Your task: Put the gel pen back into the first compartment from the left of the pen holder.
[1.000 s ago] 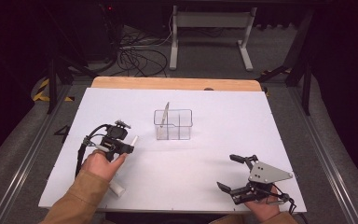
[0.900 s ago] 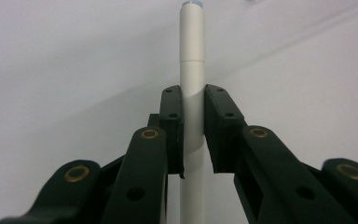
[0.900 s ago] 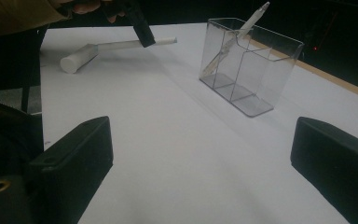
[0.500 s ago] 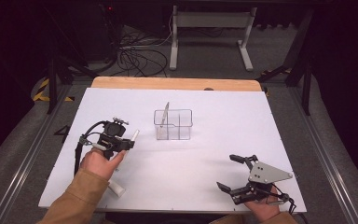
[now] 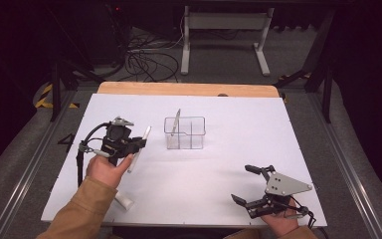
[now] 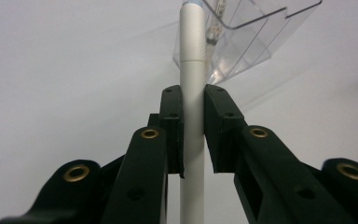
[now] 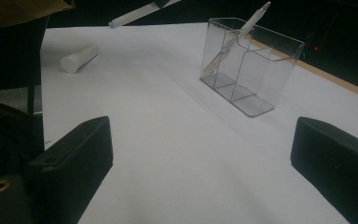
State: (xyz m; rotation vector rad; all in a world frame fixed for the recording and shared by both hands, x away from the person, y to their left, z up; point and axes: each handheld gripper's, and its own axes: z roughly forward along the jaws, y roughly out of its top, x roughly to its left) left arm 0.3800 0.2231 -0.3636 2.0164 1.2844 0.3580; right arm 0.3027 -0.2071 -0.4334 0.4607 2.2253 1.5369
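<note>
**Pen gripped and aimed at the clear organiser**

The left gripper (image 5: 138, 144) pinches a white pen (image 6: 192, 93) between its jaws. In the left gripper view the pads press on the barrel from both sides, a little below the seam where two sections of the pen meet. In the high view the pen slants up and away from the hand, clear of the white table (image 5: 229, 184) and pointing toward the clear organiser (image 5: 185, 133), which stands near the table's middle, a short way to the pen's right.

To do this step well, the person would probably bring the pen closer to upright before moving it over the rim, then lower the tip into one compartment and let go only once the tip rests on the bottom. The organiser is light and transparent, so a nudge against its wall could slide or tip it.

The organiser has dividers forming several compartments. One pale pen (image 7: 235, 37) already leans in a compartment at one end, its top poking above the rim; the other compartments look empty.

The right gripper (image 5: 247, 184) rests near the table's front edge with its jaws spread wide and nothing between them. A white cap-like cylinder (image 7: 78, 58) lies on the table by the left forearm.
</note>
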